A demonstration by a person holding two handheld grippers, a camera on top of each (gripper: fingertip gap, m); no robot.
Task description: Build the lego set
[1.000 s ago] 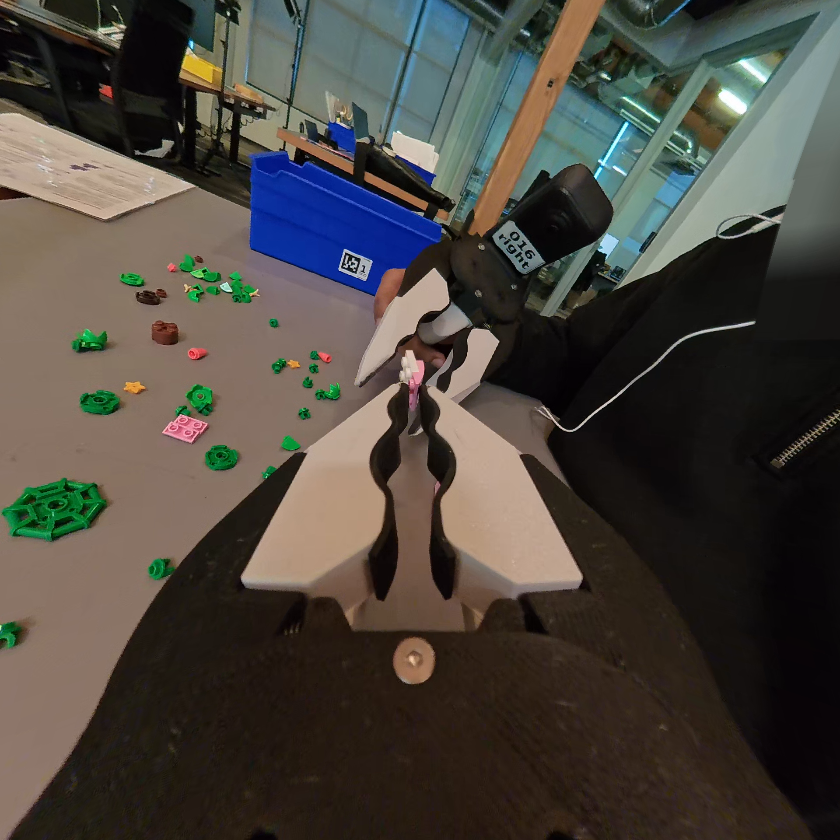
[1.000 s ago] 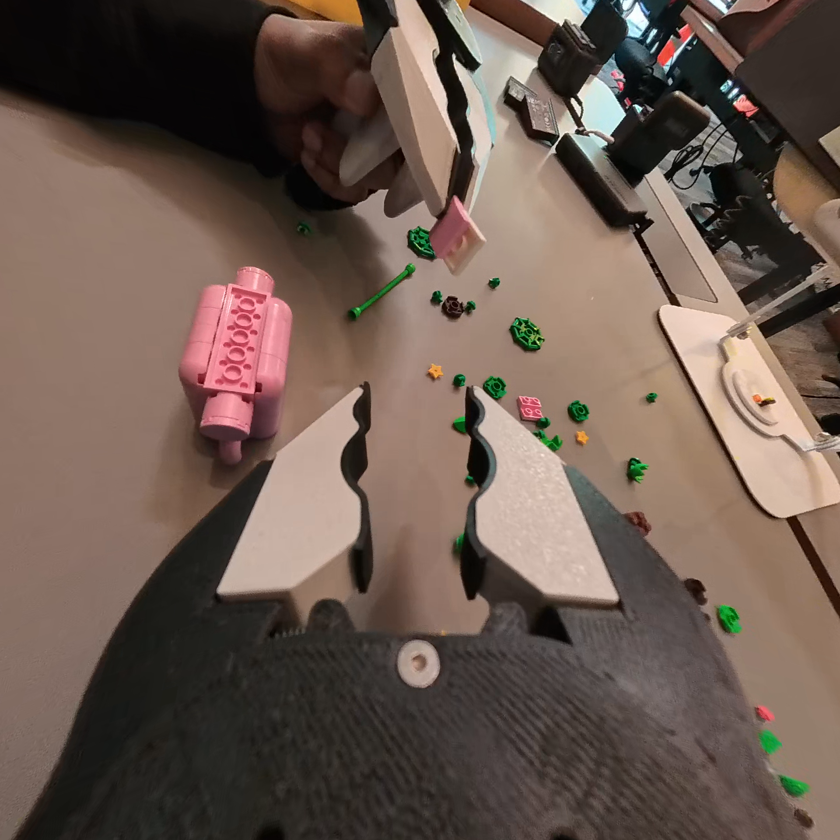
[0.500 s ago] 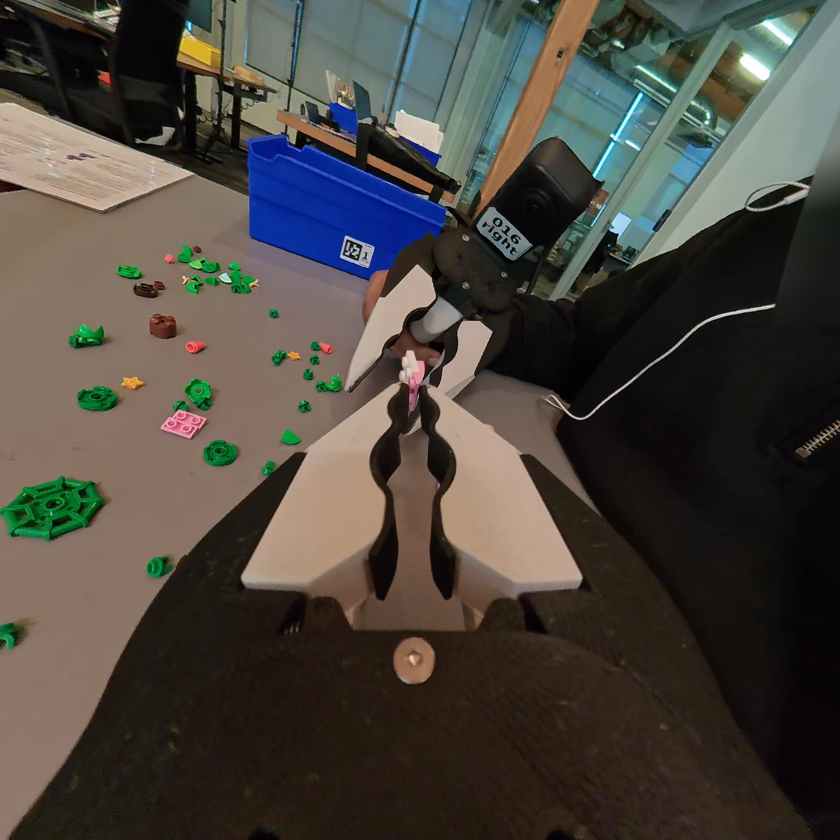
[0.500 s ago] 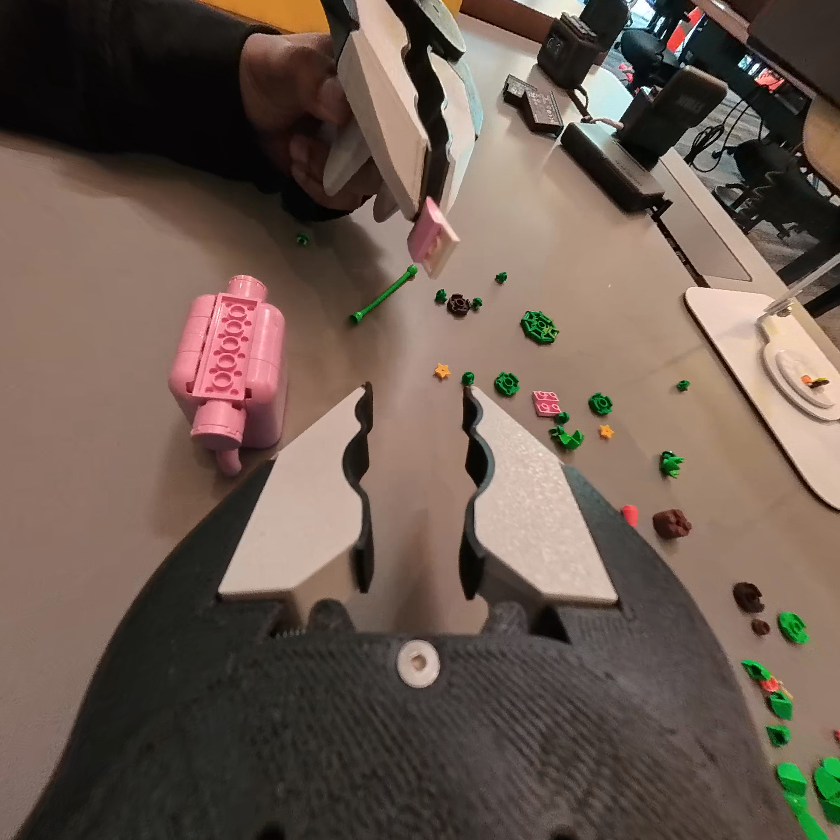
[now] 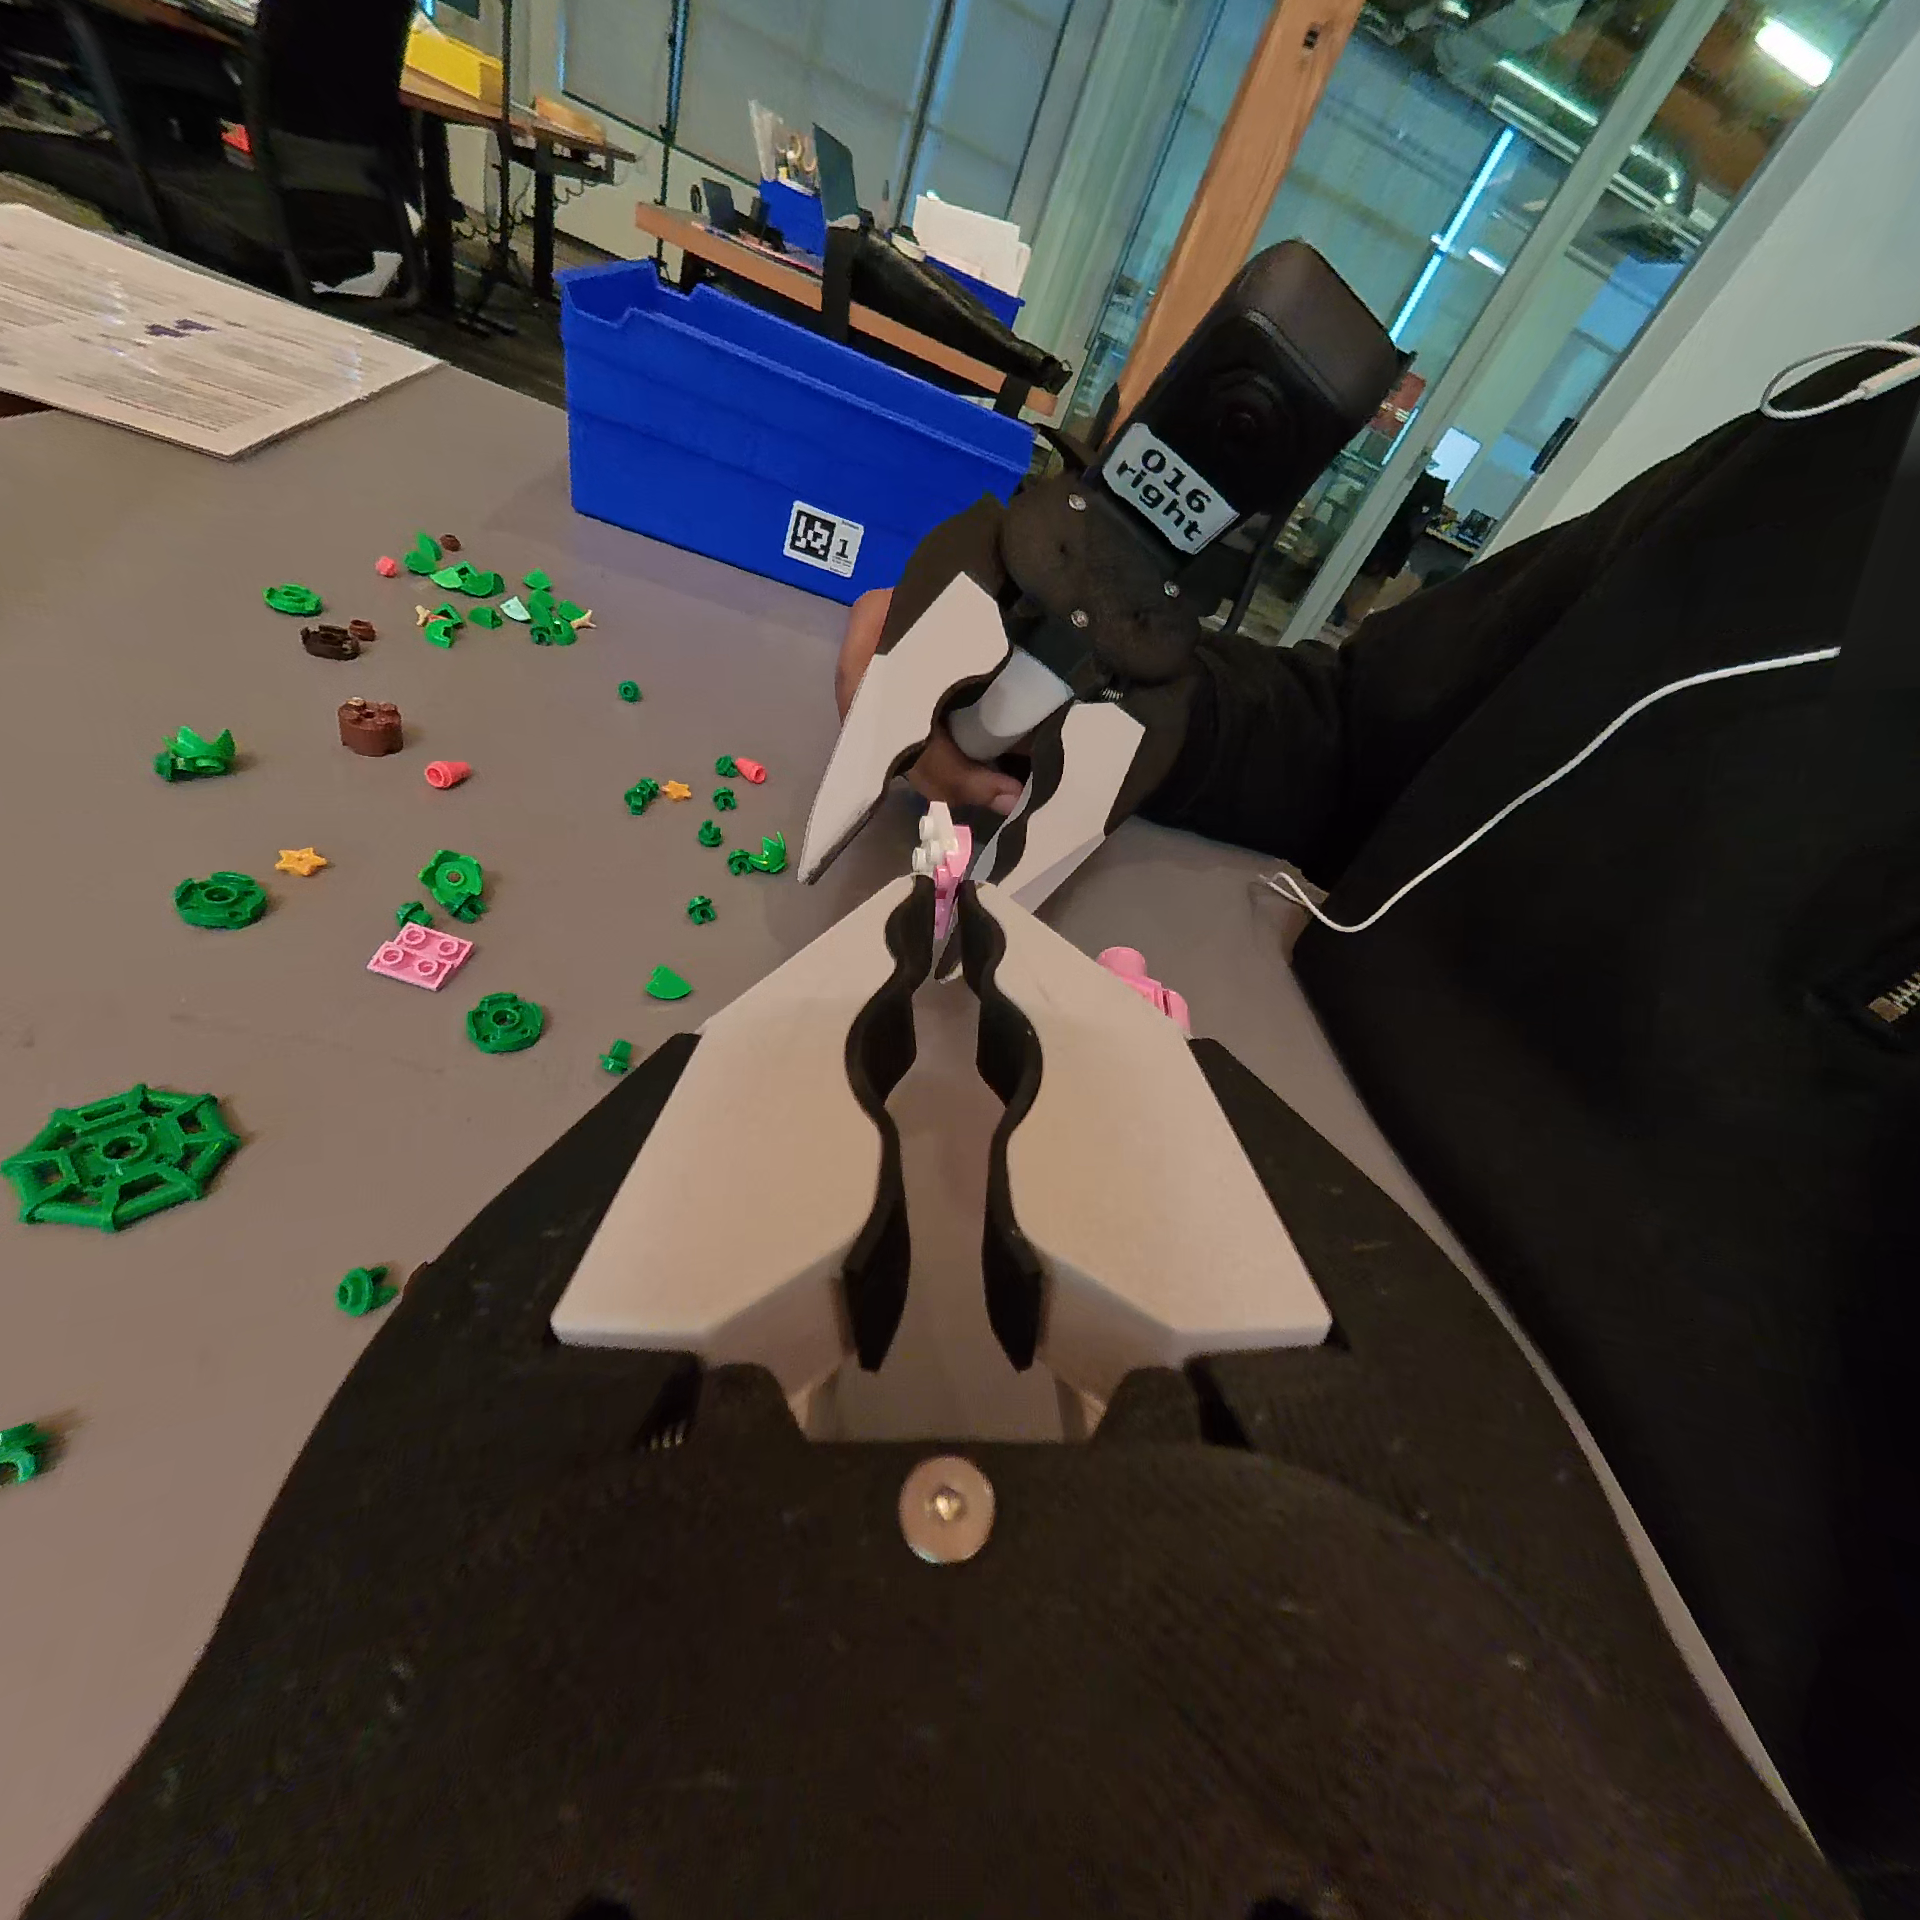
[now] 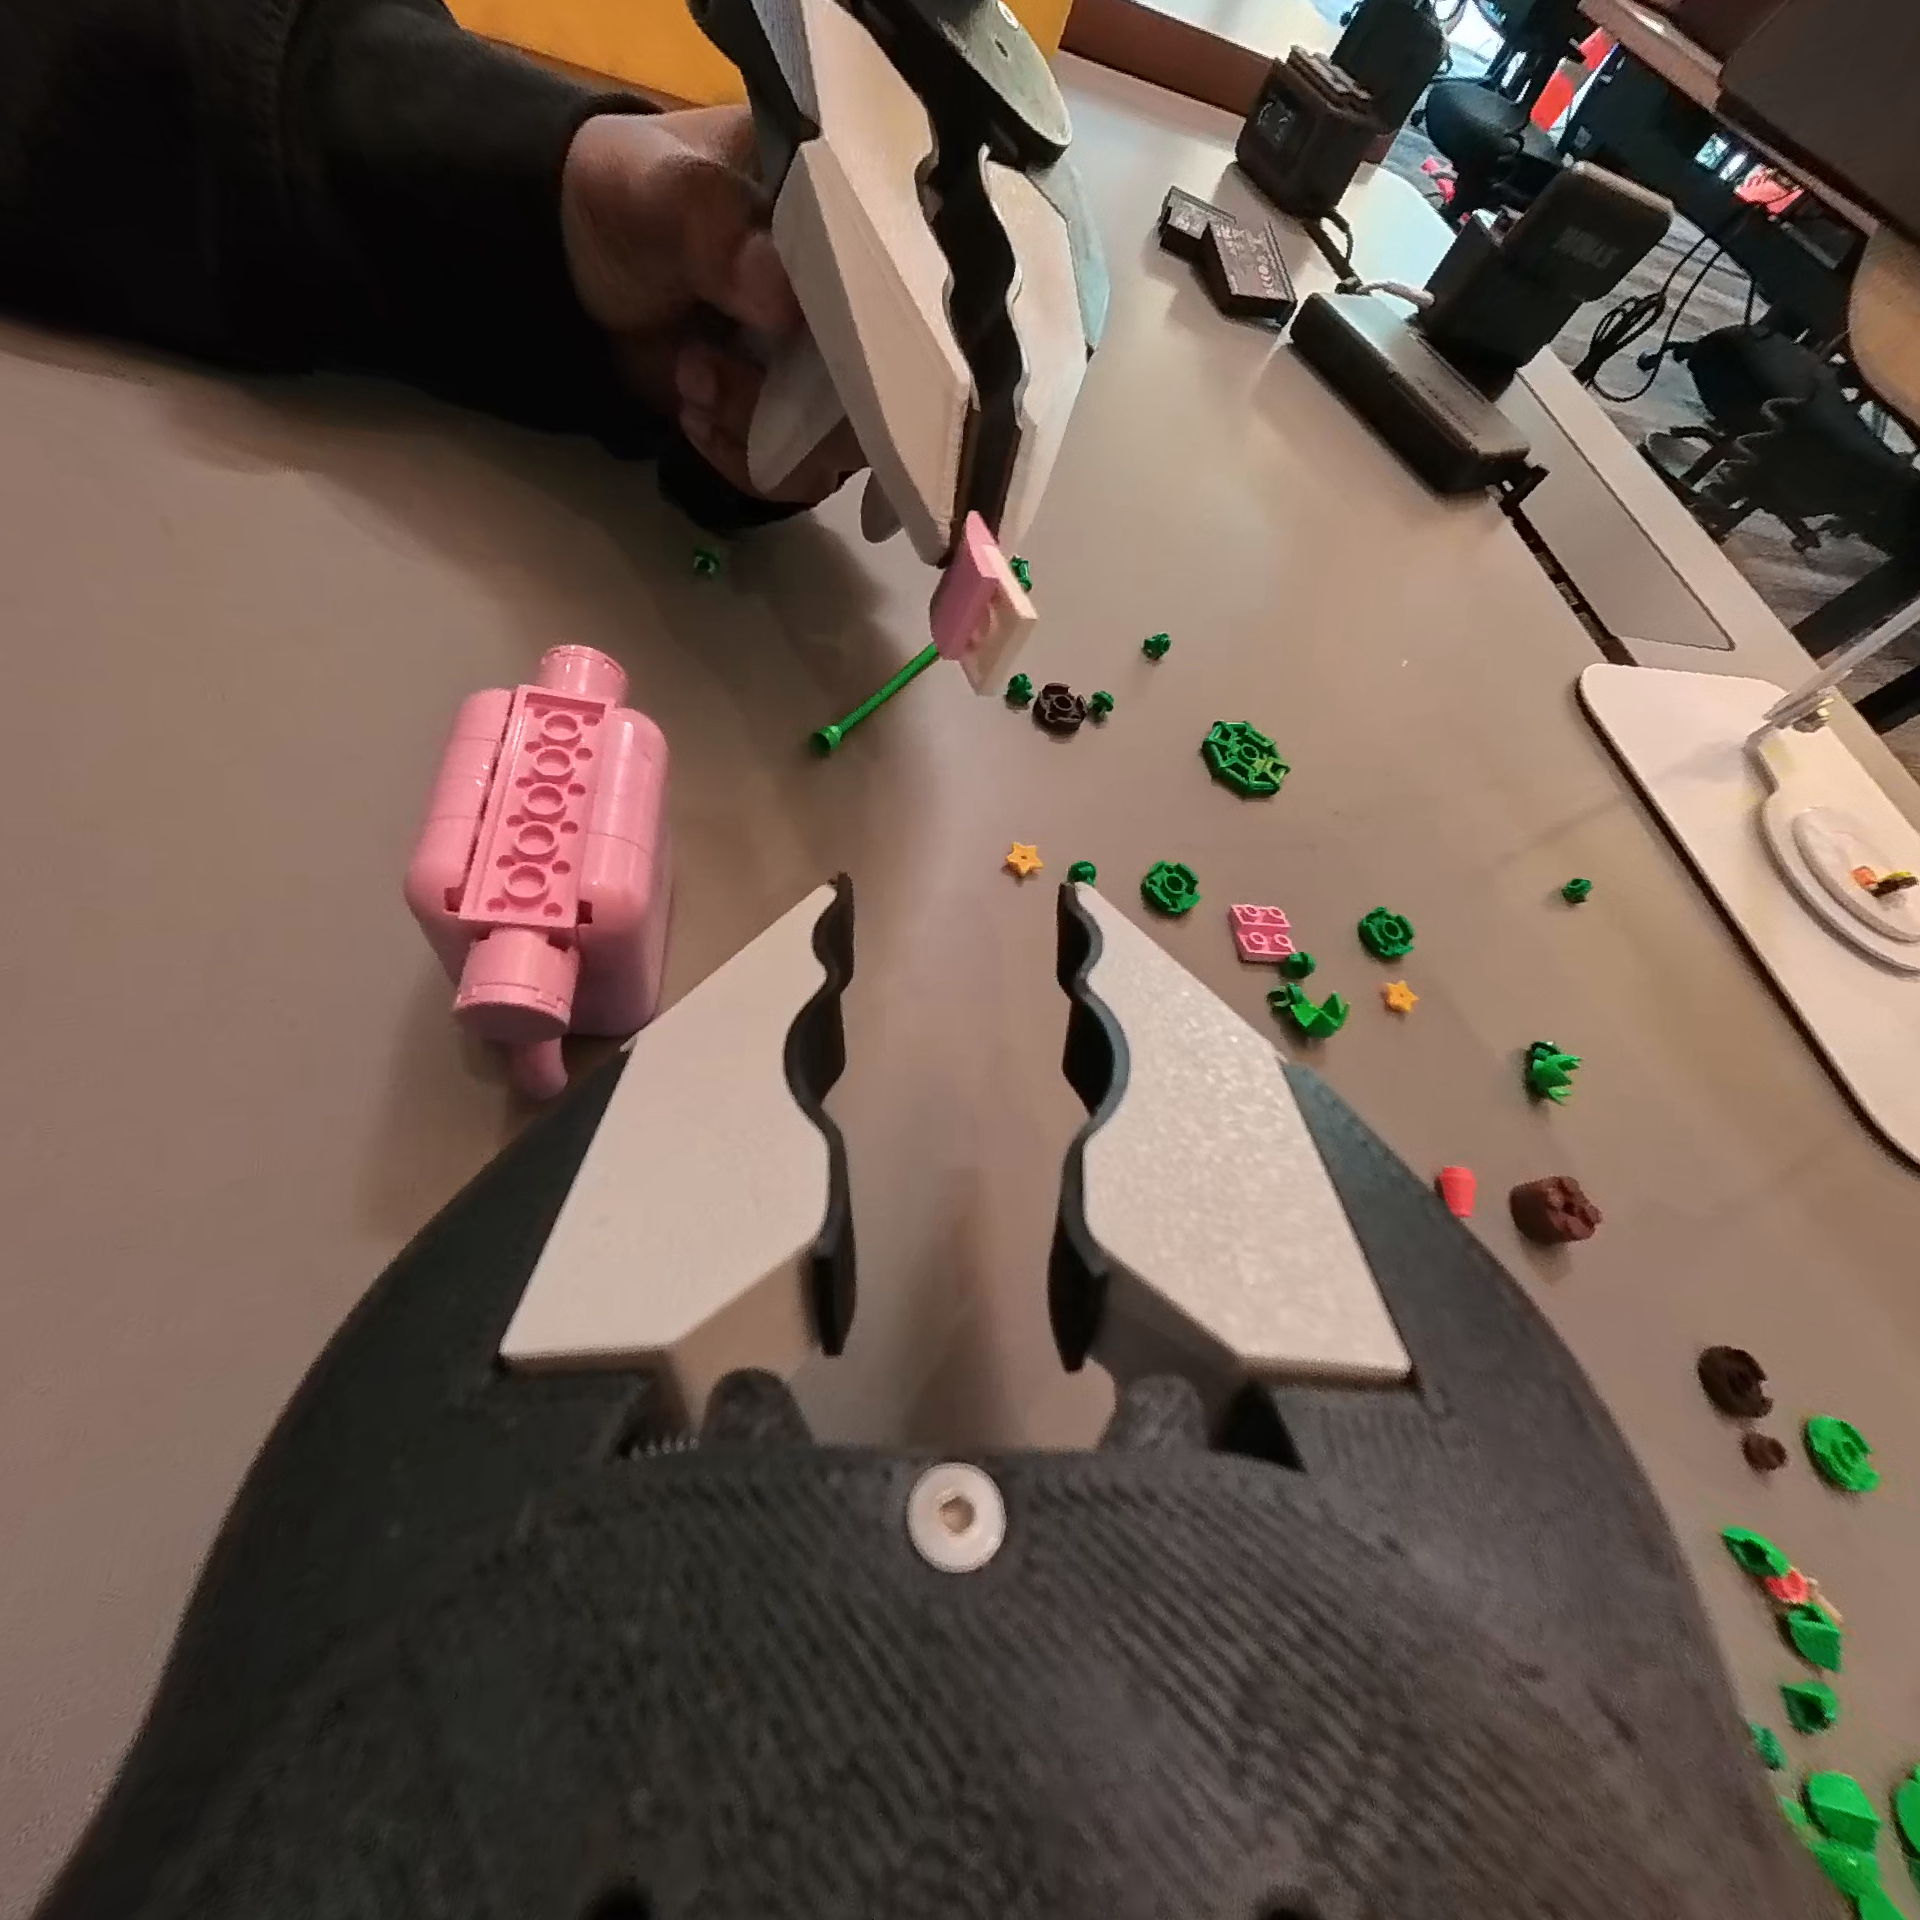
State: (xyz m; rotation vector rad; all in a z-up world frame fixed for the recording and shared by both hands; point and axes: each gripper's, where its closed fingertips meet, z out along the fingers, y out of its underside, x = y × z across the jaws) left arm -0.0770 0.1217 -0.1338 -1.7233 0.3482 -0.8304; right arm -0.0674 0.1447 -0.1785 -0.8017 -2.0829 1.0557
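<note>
My left gripper (image 5: 940,894) is shut on a small pink and white plate piece (image 5: 943,860), held edge-on above the table. In the right wrist view the same gripper (image 6: 971,525) hangs from above with the plate piece (image 6: 982,608) at its tips. My right gripper (image 6: 951,904) is open and empty, low over the grey table (image 6: 260,675). In the left wrist view the right gripper (image 5: 914,821) faces mine, just behind the held piece. A pink brick assembly (image 6: 545,847) lies on its side left of the right gripper; only its corner (image 5: 1143,982) peeks past my left finger.
Small green, brown, orange and pink pieces are scattered over the table, among them a green web piece (image 5: 114,1153), a pink plate (image 5: 421,956), a green rod (image 6: 878,701) and a brown round brick (image 5: 371,724). A blue bin (image 5: 769,426) stands behind. A white board (image 6: 1756,883) lies at right. The grippers' ends are close to 6 cm from one another.
The right gripper has swung so more pieces show at its right. The left gripper with the plate piece has come a little lower and closer to it. Both keep their jaw state.
</note>
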